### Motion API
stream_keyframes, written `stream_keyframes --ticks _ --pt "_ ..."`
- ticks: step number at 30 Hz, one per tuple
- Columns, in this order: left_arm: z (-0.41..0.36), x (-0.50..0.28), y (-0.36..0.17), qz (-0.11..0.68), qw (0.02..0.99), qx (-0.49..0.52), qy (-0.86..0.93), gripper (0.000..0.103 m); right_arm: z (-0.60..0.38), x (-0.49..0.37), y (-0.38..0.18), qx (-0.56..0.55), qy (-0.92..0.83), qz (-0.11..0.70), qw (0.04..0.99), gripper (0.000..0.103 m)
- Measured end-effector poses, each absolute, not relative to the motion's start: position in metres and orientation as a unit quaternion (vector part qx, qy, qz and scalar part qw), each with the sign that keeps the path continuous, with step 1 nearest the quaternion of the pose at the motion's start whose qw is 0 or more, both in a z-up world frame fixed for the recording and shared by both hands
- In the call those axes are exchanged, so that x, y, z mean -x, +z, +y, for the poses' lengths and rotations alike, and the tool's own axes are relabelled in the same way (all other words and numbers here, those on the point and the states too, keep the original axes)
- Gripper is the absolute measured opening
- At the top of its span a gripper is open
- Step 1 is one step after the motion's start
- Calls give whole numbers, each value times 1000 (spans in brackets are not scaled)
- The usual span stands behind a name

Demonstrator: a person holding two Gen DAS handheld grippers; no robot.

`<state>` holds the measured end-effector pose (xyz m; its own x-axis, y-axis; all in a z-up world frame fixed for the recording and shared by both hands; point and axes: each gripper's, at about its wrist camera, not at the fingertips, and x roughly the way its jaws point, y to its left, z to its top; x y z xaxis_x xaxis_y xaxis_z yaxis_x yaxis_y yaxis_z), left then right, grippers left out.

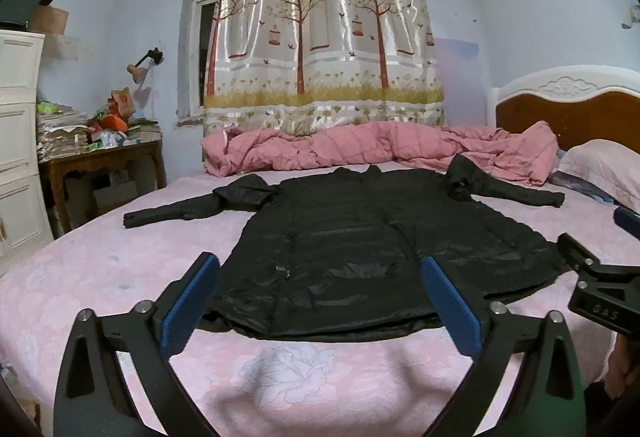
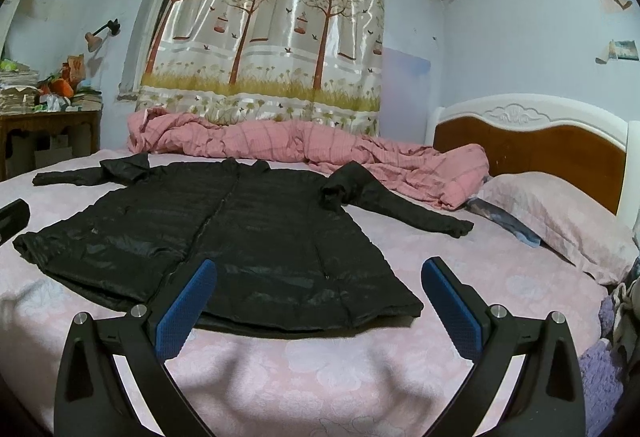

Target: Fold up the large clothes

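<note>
Fold not started: black coat [image 1: 360,245] flat on bed [image 1: 120,277]. Your left gripper [image 1: 320,301] and right gripper [image 2: 320,301] wide open, empty. Next: take sleeve [image 2: 408,209] at 2 o'clock.

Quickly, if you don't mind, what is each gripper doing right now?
Left gripper: open, holding nothing, above the hem of the black coat.
Right gripper: open, holding nothing, above the coat's hem.
</note>
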<state>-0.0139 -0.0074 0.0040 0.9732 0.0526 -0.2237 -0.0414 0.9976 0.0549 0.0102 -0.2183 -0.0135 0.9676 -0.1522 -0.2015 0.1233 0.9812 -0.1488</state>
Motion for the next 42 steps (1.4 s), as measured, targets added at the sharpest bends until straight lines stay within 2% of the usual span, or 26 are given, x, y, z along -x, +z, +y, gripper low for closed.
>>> stream_keyframes --ticks 42 --pt "-10 21 5 99 995 -21 3 98 -220 -15 -15 63 -66 113 989 103"
